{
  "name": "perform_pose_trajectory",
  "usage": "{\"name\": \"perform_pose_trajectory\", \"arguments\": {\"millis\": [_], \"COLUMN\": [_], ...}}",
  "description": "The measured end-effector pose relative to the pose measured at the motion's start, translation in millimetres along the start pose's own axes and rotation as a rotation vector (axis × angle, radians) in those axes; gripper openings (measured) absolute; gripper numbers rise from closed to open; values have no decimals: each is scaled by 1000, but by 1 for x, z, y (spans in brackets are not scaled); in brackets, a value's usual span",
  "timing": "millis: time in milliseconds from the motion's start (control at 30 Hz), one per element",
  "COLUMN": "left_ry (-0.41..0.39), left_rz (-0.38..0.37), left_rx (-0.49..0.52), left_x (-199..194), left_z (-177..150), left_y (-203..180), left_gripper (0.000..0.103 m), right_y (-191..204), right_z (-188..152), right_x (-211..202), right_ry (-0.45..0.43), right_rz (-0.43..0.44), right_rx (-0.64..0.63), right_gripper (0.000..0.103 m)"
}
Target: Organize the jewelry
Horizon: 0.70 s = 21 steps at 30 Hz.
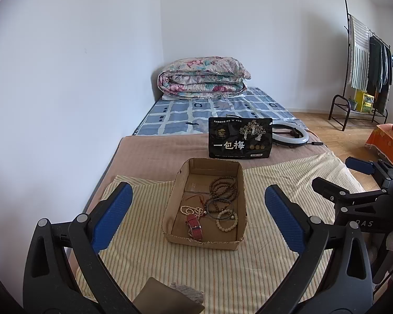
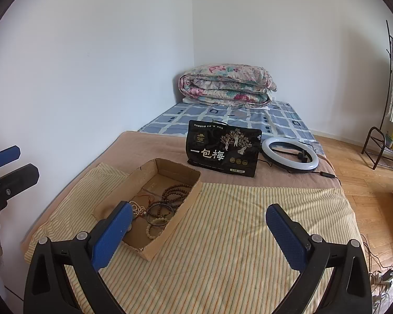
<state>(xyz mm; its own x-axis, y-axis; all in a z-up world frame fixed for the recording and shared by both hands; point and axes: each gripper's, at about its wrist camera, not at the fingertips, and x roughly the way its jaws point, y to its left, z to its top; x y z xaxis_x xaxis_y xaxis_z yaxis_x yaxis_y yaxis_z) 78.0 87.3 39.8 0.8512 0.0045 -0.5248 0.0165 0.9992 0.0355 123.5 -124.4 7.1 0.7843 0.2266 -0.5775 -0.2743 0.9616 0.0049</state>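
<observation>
Jewelry lies inside the cardboard box on the bed; left hand-held gripper and right hand-held gripper both spread wide, empty

White walls, wood floor, bed, clothes rack.

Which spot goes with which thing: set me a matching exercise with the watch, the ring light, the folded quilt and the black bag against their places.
Things:
1. red-strapped watch
2. ring light
3. folded quilt
4. black bag

Places:
A. standing just beyond the cardboard box
B. far end of the bed, in the wall corner
C. inside the cardboard box, near corner
D. flat on the brown blanket, right of the bag

Pairs: 1-C, 2-D, 3-B, 4-A
</observation>
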Motion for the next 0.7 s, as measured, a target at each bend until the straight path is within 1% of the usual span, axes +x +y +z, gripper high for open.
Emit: {"name": "perform_pose_trajectory", "arguments": {"millis": [700], "left_ry": [-2], "left_rz": [-3], "left_rx": [1], "left_x": [-2], "left_z": [0], "left_y": [-2], "left_gripper": [102], "right_y": [-3], "right_z": [-2], "right_x": [0], "right_ry": [5], "right_rz": [3], "right_rx": [11], "right_gripper": [103]}}
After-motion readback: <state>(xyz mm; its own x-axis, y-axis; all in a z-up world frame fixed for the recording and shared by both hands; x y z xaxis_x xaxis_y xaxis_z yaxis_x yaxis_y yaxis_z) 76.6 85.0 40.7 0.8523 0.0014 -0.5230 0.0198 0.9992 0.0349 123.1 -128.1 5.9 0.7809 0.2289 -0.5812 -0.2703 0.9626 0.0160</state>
